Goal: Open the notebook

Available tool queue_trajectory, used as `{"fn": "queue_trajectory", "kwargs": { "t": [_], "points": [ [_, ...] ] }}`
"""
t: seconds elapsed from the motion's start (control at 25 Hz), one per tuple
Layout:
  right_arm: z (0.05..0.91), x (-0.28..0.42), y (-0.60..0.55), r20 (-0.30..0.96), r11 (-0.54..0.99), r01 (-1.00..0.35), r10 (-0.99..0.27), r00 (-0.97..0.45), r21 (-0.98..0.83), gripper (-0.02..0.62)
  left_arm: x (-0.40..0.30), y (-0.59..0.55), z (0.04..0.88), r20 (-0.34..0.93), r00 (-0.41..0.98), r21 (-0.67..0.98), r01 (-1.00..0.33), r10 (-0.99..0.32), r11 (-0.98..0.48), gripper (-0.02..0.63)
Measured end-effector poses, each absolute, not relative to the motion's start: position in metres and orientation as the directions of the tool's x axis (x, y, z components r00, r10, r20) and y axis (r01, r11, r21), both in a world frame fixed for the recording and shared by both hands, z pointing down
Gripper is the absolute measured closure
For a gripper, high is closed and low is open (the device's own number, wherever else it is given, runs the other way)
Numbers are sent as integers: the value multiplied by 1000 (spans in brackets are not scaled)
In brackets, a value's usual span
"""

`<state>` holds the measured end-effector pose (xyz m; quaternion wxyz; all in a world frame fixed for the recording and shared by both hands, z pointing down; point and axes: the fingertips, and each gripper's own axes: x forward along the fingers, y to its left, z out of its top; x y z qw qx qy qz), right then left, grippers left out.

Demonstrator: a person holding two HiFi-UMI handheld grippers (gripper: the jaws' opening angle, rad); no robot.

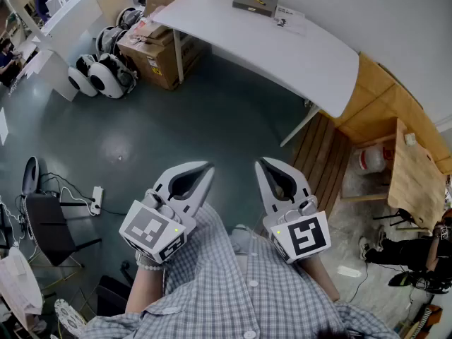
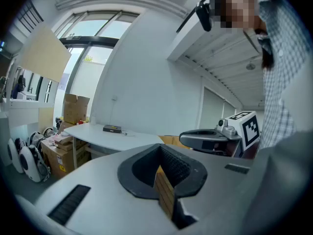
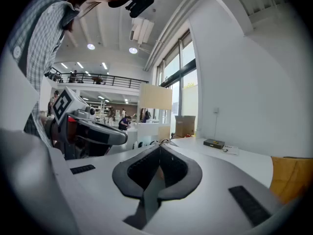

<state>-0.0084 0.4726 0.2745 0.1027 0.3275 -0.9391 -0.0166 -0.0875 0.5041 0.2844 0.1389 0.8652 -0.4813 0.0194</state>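
Note:
The notebook (image 1: 254, 4), dark with a yellow mark on its cover, lies closed at the far end of a white table (image 1: 282, 55), next to a sheet of paper (image 1: 289, 18). It also shows small and distant in the left gripper view as the notebook (image 2: 112, 128) and in the right gripper view as the notebook (image 3: 213, 143). My left gripper (image 1: 207, 167) and right gripper (image 1: 260, 163) are held side by side in front of the person's checked shirt, well short of the table. Both are shut with nothing between the jaws, as the left gripper (image 2: 159, 149) and right gripper (image 3: 159, 149) show up close.
Grey floor lies between me and the table. Cardboard boxes (image 1: 159, 51) and white rounded devices (image 1: 102, 73) stand at the table's left end. A black chair (image 1: 46, 228) and a power strip (image 1: 97, 198) are at the left. A wooden platform (image 1: 381, 111) and wooden desk (image 1: 413, 179) are at the right.

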Motion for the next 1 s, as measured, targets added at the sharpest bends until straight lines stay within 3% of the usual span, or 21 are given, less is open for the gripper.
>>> {"fn": "queue_trajectory", "kwargs": {
  "t": [1.0],
  "points": [
    [267,-31,474,147,714,-696,-698,-700,77,574,-114,493,278,129,614,219,-784,-779,-581,598]
  ]
}}
